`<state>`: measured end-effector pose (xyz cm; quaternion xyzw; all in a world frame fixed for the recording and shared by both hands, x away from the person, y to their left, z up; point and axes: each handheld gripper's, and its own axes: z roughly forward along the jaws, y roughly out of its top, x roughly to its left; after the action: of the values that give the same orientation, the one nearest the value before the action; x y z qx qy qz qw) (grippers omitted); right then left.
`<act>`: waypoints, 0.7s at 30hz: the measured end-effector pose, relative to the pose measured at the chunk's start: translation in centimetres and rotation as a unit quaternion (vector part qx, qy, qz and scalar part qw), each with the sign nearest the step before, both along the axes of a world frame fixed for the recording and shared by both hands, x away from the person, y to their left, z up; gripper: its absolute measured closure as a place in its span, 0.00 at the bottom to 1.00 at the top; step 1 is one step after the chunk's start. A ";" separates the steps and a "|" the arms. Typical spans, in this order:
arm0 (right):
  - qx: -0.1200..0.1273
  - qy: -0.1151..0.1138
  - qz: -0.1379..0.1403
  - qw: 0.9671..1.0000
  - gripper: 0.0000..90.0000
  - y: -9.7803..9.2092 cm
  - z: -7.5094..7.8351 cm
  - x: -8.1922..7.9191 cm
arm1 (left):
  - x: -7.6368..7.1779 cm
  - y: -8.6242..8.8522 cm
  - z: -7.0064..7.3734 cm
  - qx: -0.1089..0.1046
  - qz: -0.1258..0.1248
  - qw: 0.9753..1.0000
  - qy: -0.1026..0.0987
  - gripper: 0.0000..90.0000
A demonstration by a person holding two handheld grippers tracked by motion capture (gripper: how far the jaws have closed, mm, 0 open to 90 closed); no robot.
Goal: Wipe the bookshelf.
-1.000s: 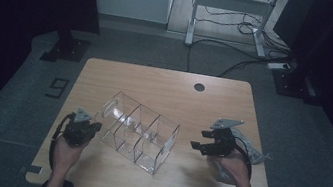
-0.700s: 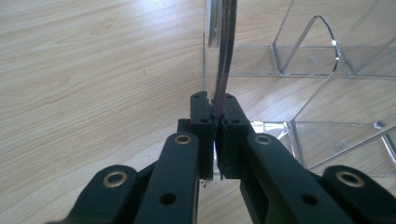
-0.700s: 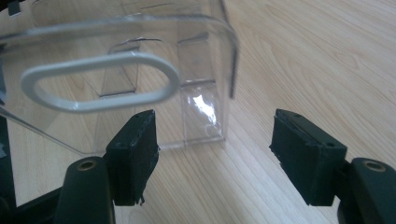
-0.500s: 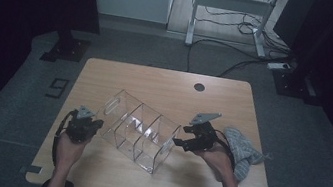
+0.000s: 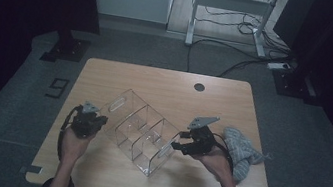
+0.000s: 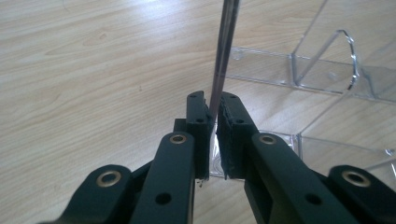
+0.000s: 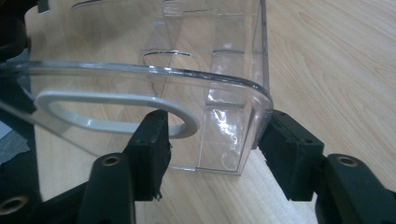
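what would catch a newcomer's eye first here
The clear acrylic divided organiser box in the middle of the light wooden table, gripped from both ends. The left tool is clamped on one thin wall; the right tool straddles the corner of the handle-slot end, jaws wide. A grey knitted cloth lies by the right hand.

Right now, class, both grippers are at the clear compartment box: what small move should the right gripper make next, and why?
Probably close the right gripper on the end wall of the clear box. Its jaws stand open on either side of that wall beside the handle slot, not yet pinching it, while the left gripper is already shut on the opposite wall. A grip at both ends would likely let the box be lifted evenly.
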<state>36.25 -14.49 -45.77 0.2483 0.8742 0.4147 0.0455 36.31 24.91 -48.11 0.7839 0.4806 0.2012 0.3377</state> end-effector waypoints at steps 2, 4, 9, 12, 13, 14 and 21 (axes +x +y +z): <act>0.002 0.001 0.002 1.000 0.49 -0.1 0.1 -0.4 | 0.3 -0.2 0.0 0.001 0.000 1.000 0.000 0.91; 0.004 0.002 0.004 1.000 0.50 -0.3 0.2 -0.6 | 0.7 -0.4 0.0 0.001 0.000 1.000 0.001 0.91; 0.003 -0.001 0.006 1.000 0.51 -0.4 0.5 -1.4 | 1.5 -0.9 0.1 0.001 -0.001 1.000 0.006 0.89; 0.003 -0.002 0.007 1.000 0.52 -0.3 0.5 -1.8 | 1.9 -1.1 0.2 0.002 -0.001 1.000 0.008 0.88; 0.003 -0.001 0.008 1.000 0.52 -0.3 0.5 -1.9 | 2.0 -1.2 0.2 0.003 -0.001 1.000 0.009 0.88; 0.004 -0.001 0.009 1.000 0.52 -0.3 0.5 -2.0 | 2.2 -1.3 0.2 0.004 -0.002 1.000 0.010 0.88; 0.009 0.005 0.015 1.000 0.53 -0.4 0.5 -2.7 | 3.4 -2.0 0.3 0.008 -0.003 1.000 0.015 0.85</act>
<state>33.54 -14.90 -45.25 0.2378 0.8745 0.4215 0.0323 39.66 22.95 -47.79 0.7910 0.4816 0.1923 0.3248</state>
